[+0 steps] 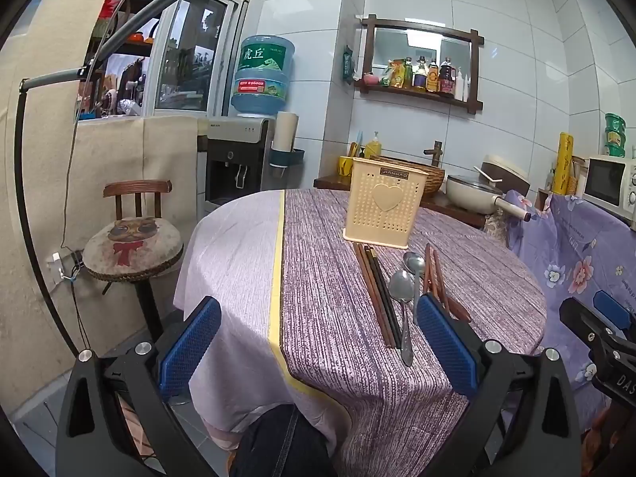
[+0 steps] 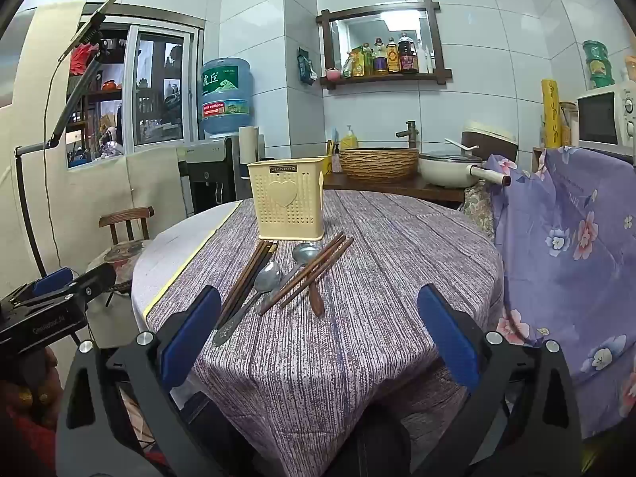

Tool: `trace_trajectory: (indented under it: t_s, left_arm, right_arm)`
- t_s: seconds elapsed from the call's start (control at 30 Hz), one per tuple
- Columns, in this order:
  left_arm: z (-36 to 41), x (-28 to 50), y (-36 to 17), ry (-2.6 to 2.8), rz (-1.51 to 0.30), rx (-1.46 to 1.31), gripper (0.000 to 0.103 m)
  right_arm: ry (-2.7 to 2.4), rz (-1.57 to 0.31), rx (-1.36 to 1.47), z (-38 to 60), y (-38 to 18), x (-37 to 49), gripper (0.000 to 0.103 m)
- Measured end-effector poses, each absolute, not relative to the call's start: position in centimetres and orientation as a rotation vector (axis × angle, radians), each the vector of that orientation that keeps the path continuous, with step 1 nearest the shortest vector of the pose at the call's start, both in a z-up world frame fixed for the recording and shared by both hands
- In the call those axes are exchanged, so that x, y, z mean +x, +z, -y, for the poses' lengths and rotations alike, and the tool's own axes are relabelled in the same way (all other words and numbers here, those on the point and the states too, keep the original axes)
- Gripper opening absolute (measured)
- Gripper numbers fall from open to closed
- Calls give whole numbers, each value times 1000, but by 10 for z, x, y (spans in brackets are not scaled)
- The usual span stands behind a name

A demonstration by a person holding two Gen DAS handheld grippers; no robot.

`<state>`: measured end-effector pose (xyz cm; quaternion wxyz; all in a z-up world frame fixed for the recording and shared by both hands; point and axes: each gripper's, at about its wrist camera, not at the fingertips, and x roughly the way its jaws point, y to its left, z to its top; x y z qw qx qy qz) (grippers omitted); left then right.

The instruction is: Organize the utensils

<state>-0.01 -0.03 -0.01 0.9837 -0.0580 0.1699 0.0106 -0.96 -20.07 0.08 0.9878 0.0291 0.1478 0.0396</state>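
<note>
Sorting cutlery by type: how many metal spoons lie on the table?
2. One all-metal spoon lies beside the dark chopstick bundle; one wooden-handled metal spoon lies partly under the crossed brown chopsticks.

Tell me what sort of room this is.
Most likely a home kitchen with a dining table: a microwave, a pan by the sink tap, and a shelf of sauce bottles.

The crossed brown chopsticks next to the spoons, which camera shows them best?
The right wrist view. There the crossed chopsticks lie in the open between the gripper's fingers, visible end to end. In the left wrist view the left gripper's right finger hides their near ends, so only the far parts show.
</note>
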Motion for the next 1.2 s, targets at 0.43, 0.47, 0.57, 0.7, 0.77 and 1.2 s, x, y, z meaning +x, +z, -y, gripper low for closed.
trace_trajectory:
  t_s: [0.43, 0.47, 0.57, 0.7, 0.77, 1.2]
  left_arm:
    - [0, 0, 0, 22, -346, -117, 98]
    - [0, 0, 0, 21, -346, -117, 98]
    - [0, 0, 0, 22, -347, -118, 98]
    - [0, 0, 0, 21, -348, -117, 98]
    - [0, 0, 0, 21, -349, -117, 98]
    - [-12, 42, -13, -10, -452, -144, 98]
  right_arm:
    - [80, -298, 58, 201, 1, -10, 98]
    - [80, -298, 58, 201, 1, -9, 98]
    - [79, -299, 58, 200, 1, -10, 98]
    - [79, -300, 58, 200, 0, -10, 98]
    - [80, -300, 58, 200, 1, -10, 98]
    - [100, -400, 73, 204, -13, 26, 98]
